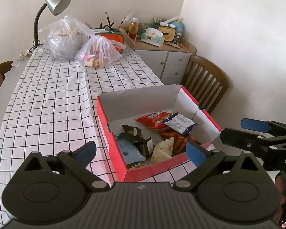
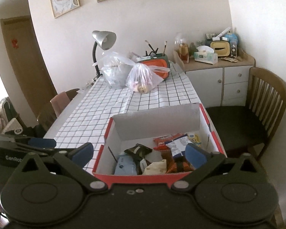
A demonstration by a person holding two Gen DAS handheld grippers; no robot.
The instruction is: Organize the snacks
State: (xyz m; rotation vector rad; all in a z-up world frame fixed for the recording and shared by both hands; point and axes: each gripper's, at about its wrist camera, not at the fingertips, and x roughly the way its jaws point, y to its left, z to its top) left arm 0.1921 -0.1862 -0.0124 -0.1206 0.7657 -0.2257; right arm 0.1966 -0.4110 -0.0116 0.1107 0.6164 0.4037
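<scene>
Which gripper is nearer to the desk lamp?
Left. The left gripper is over the box's lamp-side half; the right gripper is farther from the desk lamp, toward the chair.

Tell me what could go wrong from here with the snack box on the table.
1. The red box sits by the table's near edge beside the wooden chair; a nudge from the open left gripper or right gripper might push it off.
2. The snack packets lie loosely heaped, so the dark wrapper on top could slide or spill if the box is moved.
</scene>
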